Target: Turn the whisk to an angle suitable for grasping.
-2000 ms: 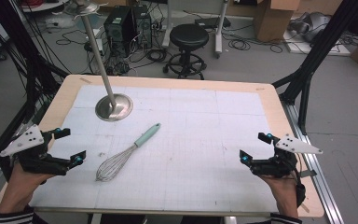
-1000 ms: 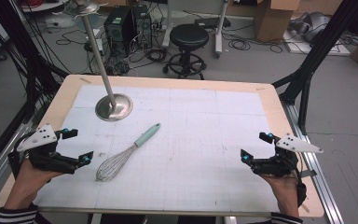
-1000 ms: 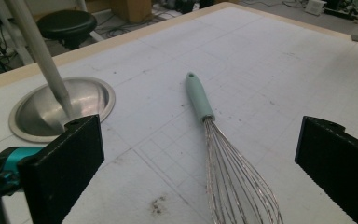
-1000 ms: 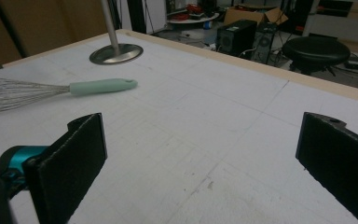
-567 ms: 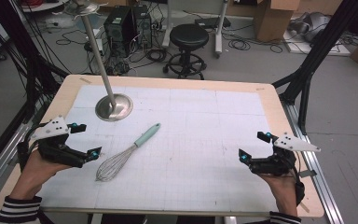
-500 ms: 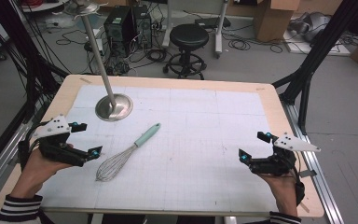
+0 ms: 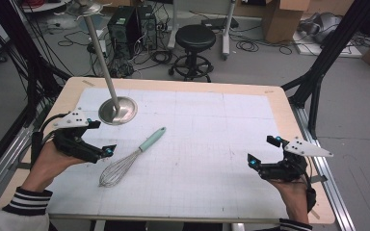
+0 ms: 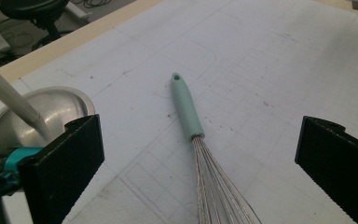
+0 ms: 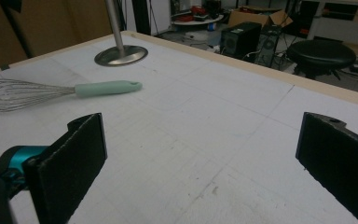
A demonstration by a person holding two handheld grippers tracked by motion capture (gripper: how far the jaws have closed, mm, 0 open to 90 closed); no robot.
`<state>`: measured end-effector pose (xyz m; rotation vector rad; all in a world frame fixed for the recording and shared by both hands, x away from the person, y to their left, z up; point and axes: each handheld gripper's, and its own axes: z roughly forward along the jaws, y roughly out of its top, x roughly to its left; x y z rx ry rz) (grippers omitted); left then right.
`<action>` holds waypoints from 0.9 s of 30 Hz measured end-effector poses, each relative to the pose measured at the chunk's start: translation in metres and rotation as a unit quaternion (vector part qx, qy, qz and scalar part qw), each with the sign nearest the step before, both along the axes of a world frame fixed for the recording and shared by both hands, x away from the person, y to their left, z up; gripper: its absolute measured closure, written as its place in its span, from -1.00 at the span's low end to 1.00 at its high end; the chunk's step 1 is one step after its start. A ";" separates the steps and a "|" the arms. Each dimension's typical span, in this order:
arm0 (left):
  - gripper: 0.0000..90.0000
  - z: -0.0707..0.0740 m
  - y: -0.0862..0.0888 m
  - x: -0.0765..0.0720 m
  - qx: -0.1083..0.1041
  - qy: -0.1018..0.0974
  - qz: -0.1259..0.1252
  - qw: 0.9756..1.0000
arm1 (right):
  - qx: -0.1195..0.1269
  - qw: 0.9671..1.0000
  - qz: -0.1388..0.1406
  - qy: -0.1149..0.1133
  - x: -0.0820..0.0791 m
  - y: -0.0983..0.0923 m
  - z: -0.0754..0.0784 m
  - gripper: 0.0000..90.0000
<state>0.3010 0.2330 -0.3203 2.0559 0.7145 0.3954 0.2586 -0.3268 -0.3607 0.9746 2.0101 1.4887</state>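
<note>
Since the earlier frames the left tongs (image 7: 107, 150) have travelled from the counter's near-left edge toward the whisk (image 7: 127, 161), while the whisk itself lies where it lay. It rests flat on the counter (image 7: 212, 144), just ahead of the left tongs and centred in the gap between their jaws, as the left gripper view has it: wire cage (image 8: 219, 196) nearest the tongs, mint-green handle (image 8: 186, 108) pointing away. Its long axis therefore runs nearly along the tongs' reach, not across it. Both left jaws stand wide apart, touching nothing. The right tongs (image 7: 262, 153), also spread and empty, hover well apart from the whisk, so the left hand is plainly the nearer. Beyond the handle, off to the left tongs' side, stands the metal stand base (image 7: 118, 109).
</note>
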 end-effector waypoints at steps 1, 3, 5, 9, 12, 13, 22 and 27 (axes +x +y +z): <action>-0.96 0.001 -0.002 0.001 0.002 0.001 -0.001 1.000 | -0.001 1.000 0.002 0.000 0.001 0.000 0.000 -0.98; -0.96 0.002 -0.006 0.003 0.008 0.002 -0.004 1.000 | 0.000 1.000 0.004 0.000 0.001 0.001 0.000 -0.98; -0.96 0.003 -0.009 0.005 0.012 0.005 -0.006 1.000 | 0.000 1.000 0.005 0.001 0.002 0.003 0.000 -0.98; -0.96 0.004 -0.015 0.010 0.020 0.009 -0.010 1.000 | -0.002 1.000 0.006 0.001 0.003 0.002 0.000 -0.98; -0.96 0.006 -0.018 0.014 0.027 0.011 -0.013 0.999 | -0.001 1.000 0.005 0.001 0.002 0.001 -0.001 -0.98; -0.96 0.008 -0.020 0.016 0.030 0.012 -0.015 0.999 | -0.001 1.000 0.004 0.002 0.002 0.001 -0.001 -0.98; -0.96 0.015 -0.032 0.027 0.045 0.021 -0.032 0.998 | 0.000 1.000 0.006 0.002 0.000 0.000 0.000 -0.98; -0.96 0.015 -0.038 0.032 0.055 0.027 -0.038 0.997 | -0.001 1.000 0.006 -0.001 0.000 0.001 0.001 -0.98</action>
